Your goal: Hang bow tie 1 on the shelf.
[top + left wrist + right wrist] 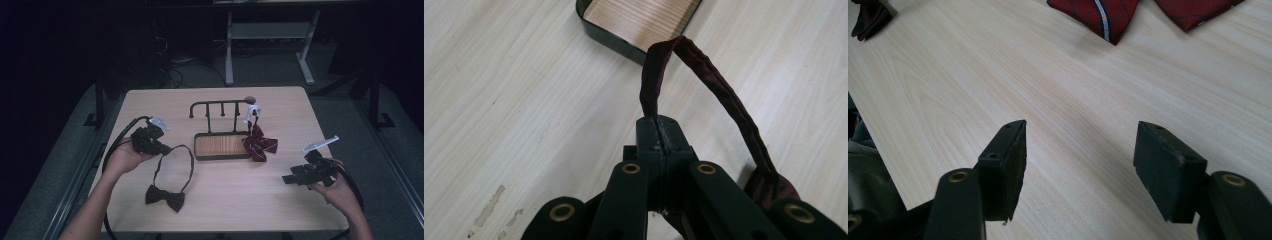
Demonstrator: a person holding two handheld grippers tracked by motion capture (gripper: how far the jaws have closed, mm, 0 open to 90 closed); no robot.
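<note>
From my remote station, I see a pale wooden table (300,200) under a pool of light, while the room beyond sinks into near darkness. Grey carpeted floor (345,115) surrounds it. Behind stands a white-legged desk frame (229,50) with a low shelf, and loose cables (172,70) lie tangled on the floor beside it. Dark stand legs (375,100) flank the table.

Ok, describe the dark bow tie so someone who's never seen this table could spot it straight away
On the light wooden table, look left of the black hook stand with the wooden tray, toward the near edge. The dark bow tie lies there flat, its thin neck strap looping up to the left tongs, which pinch it. Unlike the red striped bow tie leaning on the tray's right end, it is plain and nearly black.
</note>
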